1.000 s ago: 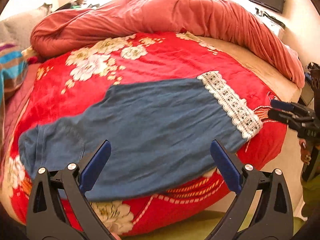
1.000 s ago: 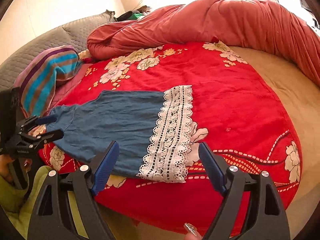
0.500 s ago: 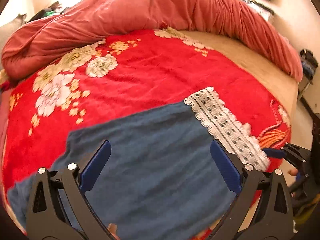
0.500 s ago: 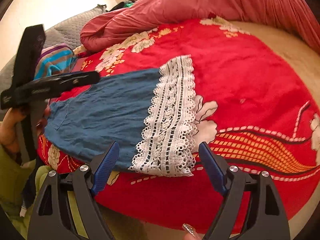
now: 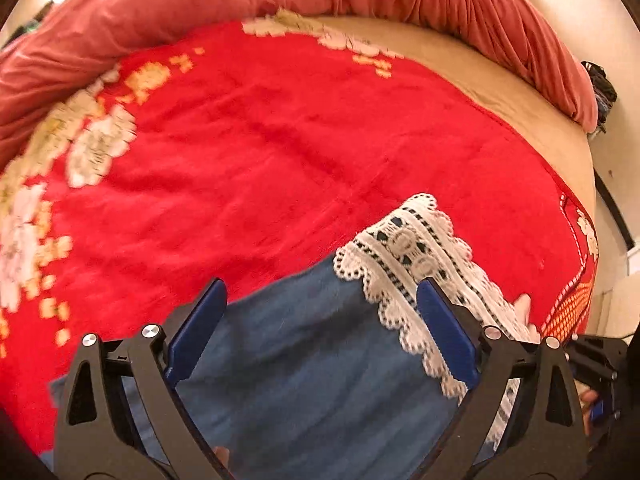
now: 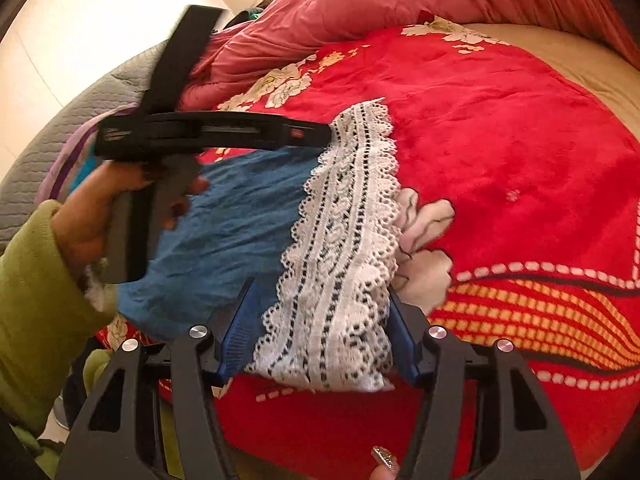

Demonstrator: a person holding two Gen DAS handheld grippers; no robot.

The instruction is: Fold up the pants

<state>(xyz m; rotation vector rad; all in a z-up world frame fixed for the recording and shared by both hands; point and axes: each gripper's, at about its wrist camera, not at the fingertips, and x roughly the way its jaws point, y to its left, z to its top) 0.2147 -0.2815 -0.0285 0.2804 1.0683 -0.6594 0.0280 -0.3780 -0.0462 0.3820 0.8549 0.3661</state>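
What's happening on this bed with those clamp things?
A person holds a clamp-like gripper in each hand and is starting to fold blue pants spread flat on a red floral blanket. The right gripper has its jaws closing around the near corner of the white lace hem. The left gripper hovers over the far hem corner, its wide jaws starting to close. No fold is made yet.

Blue pants [image 6: 240, 220] with white lace hem [image 6: 344, 240] on red, floral-patterned bedspread [image 5: 260, 152]; green sleeve [image 6: 36, 292] alongside.
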